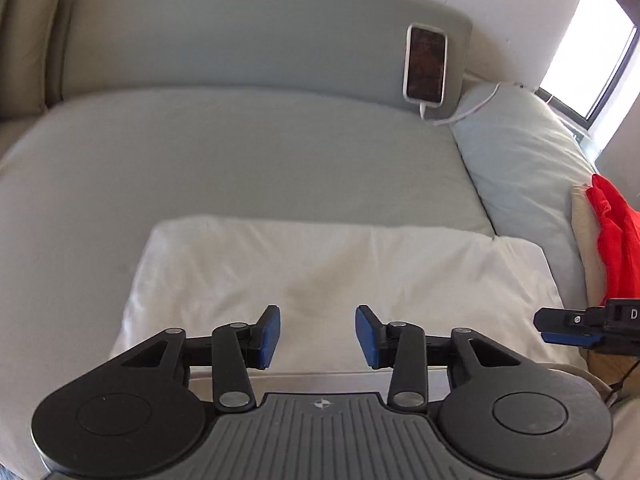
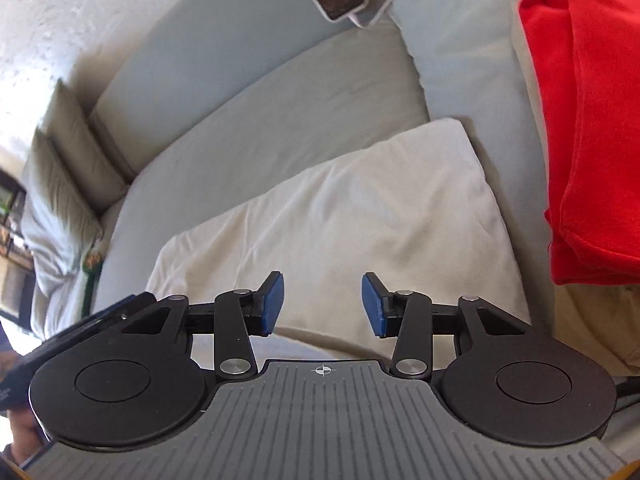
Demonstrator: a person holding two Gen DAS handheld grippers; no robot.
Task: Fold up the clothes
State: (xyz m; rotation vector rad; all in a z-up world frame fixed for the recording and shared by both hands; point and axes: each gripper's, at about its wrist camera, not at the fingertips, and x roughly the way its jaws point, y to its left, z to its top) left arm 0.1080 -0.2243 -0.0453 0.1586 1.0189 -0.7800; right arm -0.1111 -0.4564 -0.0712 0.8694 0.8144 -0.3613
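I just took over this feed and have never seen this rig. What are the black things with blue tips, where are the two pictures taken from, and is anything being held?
Each picture comes from a camera on a handheld tool, looking along its two blue-padded fingers. One shows the left tool, the other the right tool. Both stand open over a folded white cloth on a pale bed; neither holds anything. A red garment lies to the right, unfolded. A phone leans against the headboard on a cable.
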